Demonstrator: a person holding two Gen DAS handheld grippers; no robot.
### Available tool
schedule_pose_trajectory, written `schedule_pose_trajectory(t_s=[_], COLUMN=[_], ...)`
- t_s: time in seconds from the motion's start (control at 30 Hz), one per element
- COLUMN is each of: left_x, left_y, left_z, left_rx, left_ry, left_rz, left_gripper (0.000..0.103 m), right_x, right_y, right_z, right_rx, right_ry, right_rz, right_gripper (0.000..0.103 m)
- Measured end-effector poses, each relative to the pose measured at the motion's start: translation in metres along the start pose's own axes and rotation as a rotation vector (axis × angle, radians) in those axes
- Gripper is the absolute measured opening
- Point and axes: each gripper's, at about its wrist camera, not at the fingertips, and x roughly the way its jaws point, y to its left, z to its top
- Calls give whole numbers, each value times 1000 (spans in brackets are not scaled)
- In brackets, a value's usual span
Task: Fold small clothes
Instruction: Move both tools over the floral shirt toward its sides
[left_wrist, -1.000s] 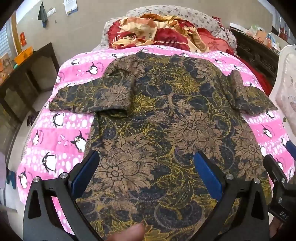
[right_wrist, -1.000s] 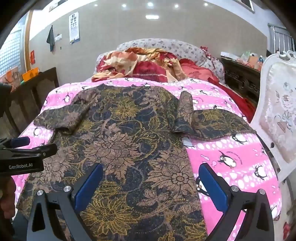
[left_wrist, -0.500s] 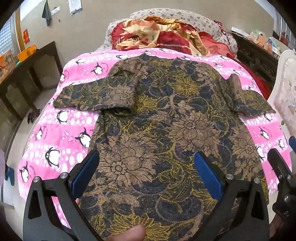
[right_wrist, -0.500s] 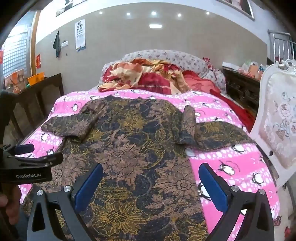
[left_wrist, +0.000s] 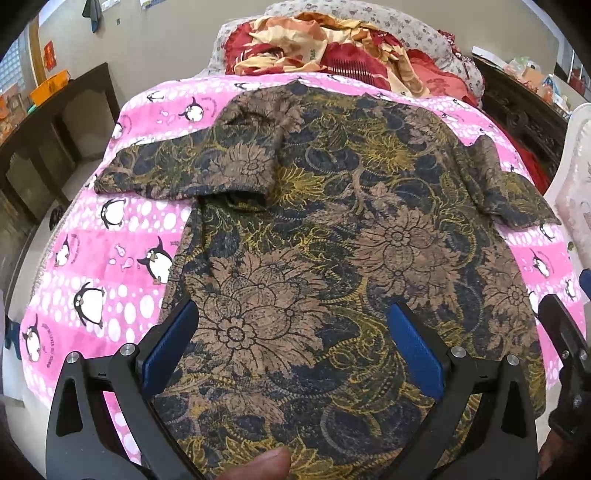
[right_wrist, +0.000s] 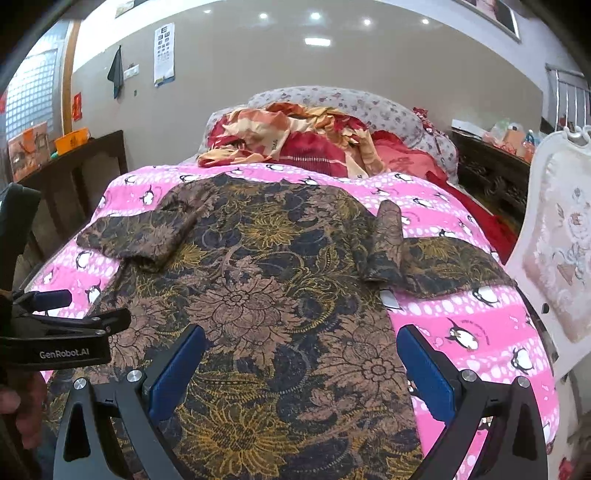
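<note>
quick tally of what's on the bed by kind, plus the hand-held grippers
floral shirt: 1
pink penguin blanket: 1
red and orange bedding heap: 1
grey floral pillow: 1
hand-held grippers, left and right, both open: 2
total: 6

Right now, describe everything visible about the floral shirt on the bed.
The floral shirt is a soft, thin-looking fabric printed with tan and mustard flowers on near-black. It lies spread flat on the pink penguin blanket, collar toward the pillows, hem toward the cameras. Its sleeve on the camera's left is folded inward over the chest; the other spreads outward, creased at the shoulder. Both the left gripper and right gripper hover open above the hem, not gripping it.
</note>
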Motion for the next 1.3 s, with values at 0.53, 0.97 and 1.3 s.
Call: schedule_pose_trajectory(t_s=[0.53,0.97,1.3], left_x=[24,24,6], left_y=[2,-2,-4], left_z=[1,1,1], left_rx=[-18,-7,36], left_ry=[45,46,-72], left_rz=[-5,-4,-76], left_gripper=[102,102,102], right_x=[26,32,41], right_y=[-3,-1,-7], right_z=[-1,3,-1], right_rx=[17,18,38], right_ry=[81,87,147], right_rz=[-31,-22,-60], right_gripper=[103,103,103])
